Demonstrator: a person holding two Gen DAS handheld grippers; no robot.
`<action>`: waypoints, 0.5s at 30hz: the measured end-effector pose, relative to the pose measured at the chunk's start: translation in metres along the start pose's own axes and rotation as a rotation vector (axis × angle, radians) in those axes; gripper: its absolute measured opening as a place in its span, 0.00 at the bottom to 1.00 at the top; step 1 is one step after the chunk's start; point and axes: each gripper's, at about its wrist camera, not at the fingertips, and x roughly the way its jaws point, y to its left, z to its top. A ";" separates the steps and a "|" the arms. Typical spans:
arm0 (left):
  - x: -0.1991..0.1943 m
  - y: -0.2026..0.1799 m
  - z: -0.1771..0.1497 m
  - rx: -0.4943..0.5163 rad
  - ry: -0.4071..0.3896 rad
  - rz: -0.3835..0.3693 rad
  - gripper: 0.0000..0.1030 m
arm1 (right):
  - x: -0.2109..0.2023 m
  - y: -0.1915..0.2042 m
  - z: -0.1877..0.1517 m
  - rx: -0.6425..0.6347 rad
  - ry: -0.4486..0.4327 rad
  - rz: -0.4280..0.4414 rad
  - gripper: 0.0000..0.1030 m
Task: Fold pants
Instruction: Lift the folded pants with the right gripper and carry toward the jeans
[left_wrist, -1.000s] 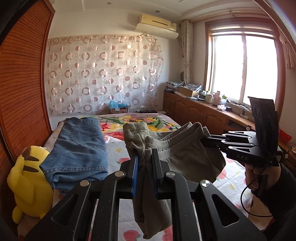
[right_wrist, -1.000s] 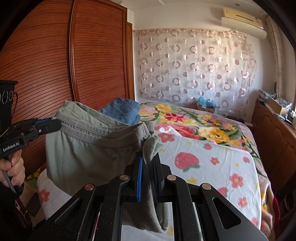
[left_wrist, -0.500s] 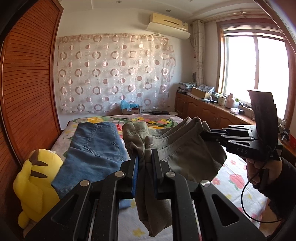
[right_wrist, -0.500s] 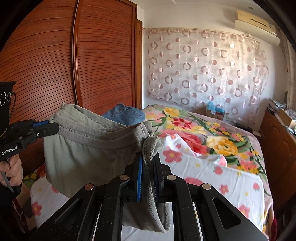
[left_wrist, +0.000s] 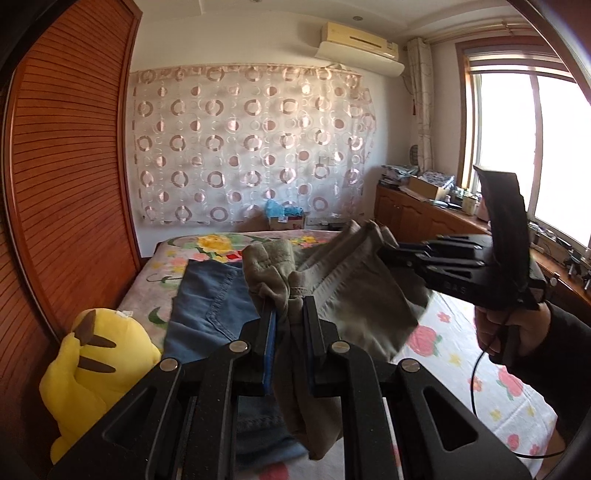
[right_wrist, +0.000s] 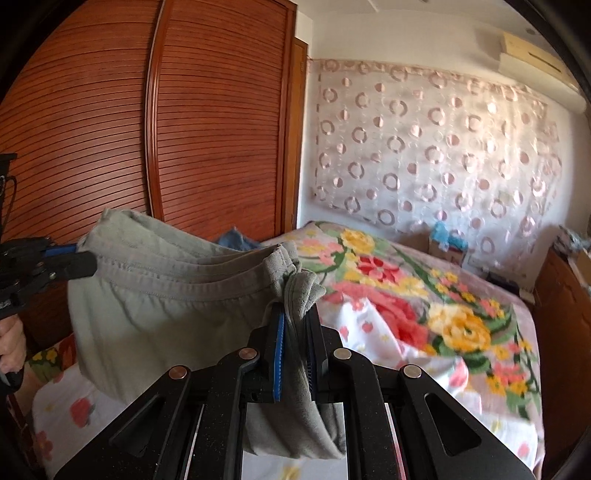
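Grey-green pants hang folded in the air above the bed, stretched between both grippers. My left gripper is shut on one bunched corner of their waistband; loose cloth droops below its fingers. My right gripper is shut on the other bunched corner of the pants. In the left wrist view the right gripper comes in from the right, held by a hand. In the right wrist view the left gripper comes in from the left edge.
Folded blue jeans lie on the flowered bed under the left gripper, a yellow plush toy beside them. A slatted wooden wardrobe stands along the bed's left side. A low cabinet with clutter runs under the window.
Both grippers have carried the pants across the bed toward the wardrobe side. The jeans and plush toy now sit more under the left gripper. Both grips are unchanged.
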 end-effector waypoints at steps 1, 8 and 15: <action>0.000 0.004 0.000 -0.003 -0.003 0.011 0.14 | 0.008 -0.001 0.006 -0.012 -0.008 0.007 0.10; 0.000 0.030 -0.008 -0.065 -0.008 0.080 0.14 | 0.075 0.005 0.034 -0.092 -0.033 0.055 0.10; 0.003 0.047 -0.027 -0.129 0.032 0.120 0.14 | 0.125 0.010 0.044 -0.130 -0.012 0.099 0.10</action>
